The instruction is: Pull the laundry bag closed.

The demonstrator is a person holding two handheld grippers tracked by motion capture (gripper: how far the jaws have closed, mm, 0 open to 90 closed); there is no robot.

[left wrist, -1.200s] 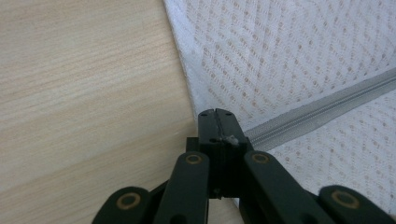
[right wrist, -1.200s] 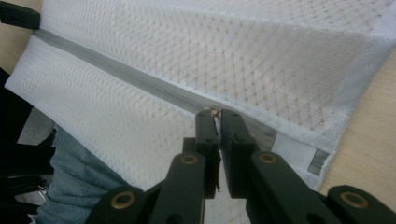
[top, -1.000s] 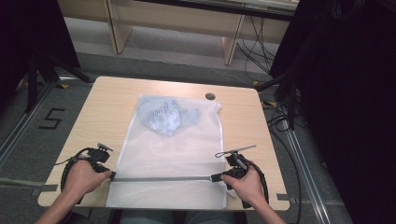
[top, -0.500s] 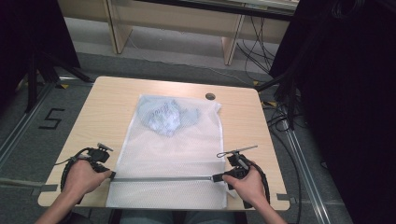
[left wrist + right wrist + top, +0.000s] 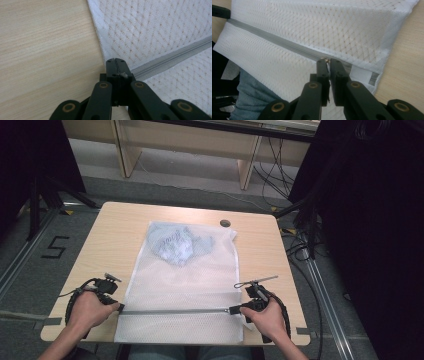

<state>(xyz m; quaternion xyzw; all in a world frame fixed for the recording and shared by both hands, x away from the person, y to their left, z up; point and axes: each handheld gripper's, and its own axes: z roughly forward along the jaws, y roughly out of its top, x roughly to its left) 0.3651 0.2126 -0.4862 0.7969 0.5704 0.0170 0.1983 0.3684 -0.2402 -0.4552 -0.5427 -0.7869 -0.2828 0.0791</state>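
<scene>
A white mesh bag (image 5: pixel 180 285) lies flat on the wooden table (image 5: pixel 112 237), with a bundle of pale blue clothing (image 5: pixel 172 245) inside its far end. A grey zipper (image 5: pixel 175 311) crosses the bag near its front. My left gripper (image 5: pixel 119 306) sits at the zipper's left end. In the left gripper view the gripper (image 5: pixel 115 60) is shut, pinching the bag's edge where the zipper (image 5: pixel 172 58) starts. My right gripper (image 5: pixel 233 310) is at the zipper's right end. The right gripper view has it (image 5: pixel 326 61) shut on the small metal zipper pull.
The bag's front edge hangs over the table's near edge, above the person's jeans (image 5: pixel 249 95). A round cable hole (image 5: pixel 225 223) sits at the table's far side. Bare wood lies left and right of the bag. Dark stands and cables crowd the floor on the right.
</scene>
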